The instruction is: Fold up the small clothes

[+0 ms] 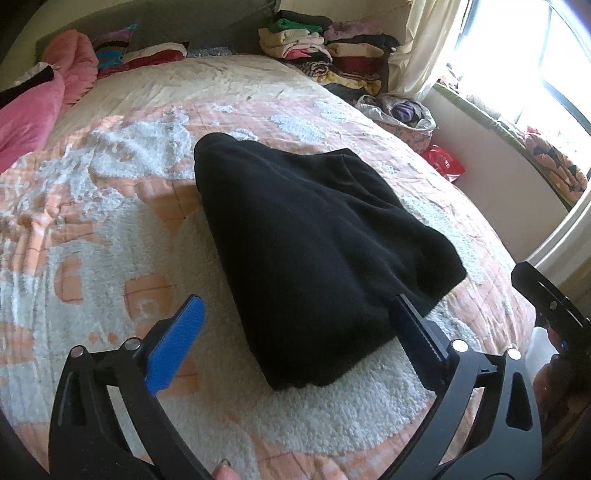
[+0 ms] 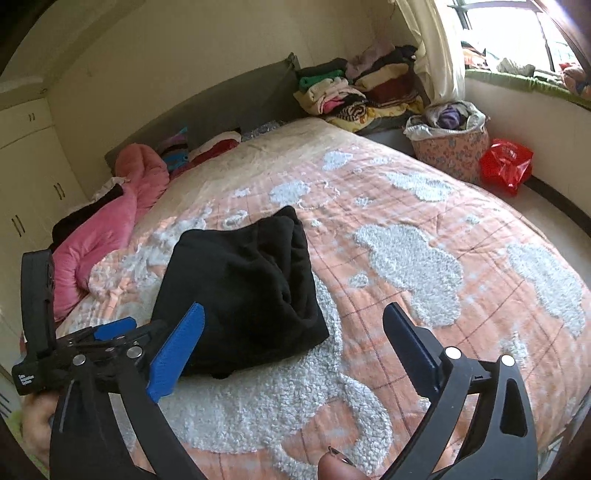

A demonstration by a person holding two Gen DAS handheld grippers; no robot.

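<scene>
Black folded garment (image 1: 317,258) lies mid-bed on the peach-and-white quilt (image 1: 110,229), held by neither tool. Left gripper (image 1: 299,325) spread wide, empty, its dark finger at the cloth's near right edge, contact unclear. Right gripper (image 2: 293,332) also wide open and empty, garment just beyond its blue finger (image 2: 177,350). Right view alone shows white cupboards (image 2: 29,184), the patterned basket (image 2: 448,147) whole, and the left tool from outside; left view alone shows the garment's full flat top and the right tool's black frame at the right edge

Sunlit window (image 2: 517,29), cream wardrobe (image 2: 26,177)
</scene>
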